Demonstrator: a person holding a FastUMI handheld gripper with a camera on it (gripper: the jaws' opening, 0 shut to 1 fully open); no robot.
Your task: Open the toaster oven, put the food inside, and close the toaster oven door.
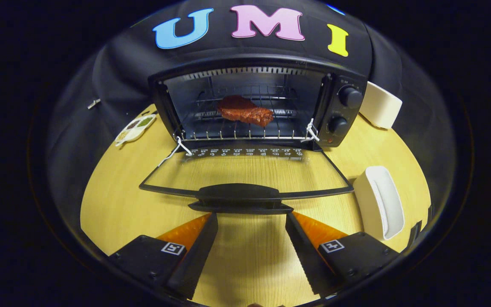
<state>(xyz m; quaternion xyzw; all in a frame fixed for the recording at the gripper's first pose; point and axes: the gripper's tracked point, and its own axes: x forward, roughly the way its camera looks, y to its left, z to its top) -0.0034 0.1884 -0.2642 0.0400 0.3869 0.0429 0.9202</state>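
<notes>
The claw is spread wide, its two fingers apart with nothing held between them, bare table showing in the gap. The fingertips sit just under and right up against the handle of the oven door; whether they touch it cannot be told.

The door lies dropped down flat, just ahead of the fingers, its glass letting the wood grain show through. Beyond the door stands the oven, its mouth open toward the claw. Inside, on the wire rack, lies the food, a reddish-brown slab of meat, well beyond the fingertips and a little to the back of the rack. White cords hang at both lower corners of the opening, by the door hinges.

On the oven's right face are two knobs, one above the other.

Right of the claw, near the right finger, a white holder lies on the table. A second white block stands farther off, just beside the oven's right side. Far to the left of the oven, a small white dish with green and brown fillings rests at the table's rim
</notes>
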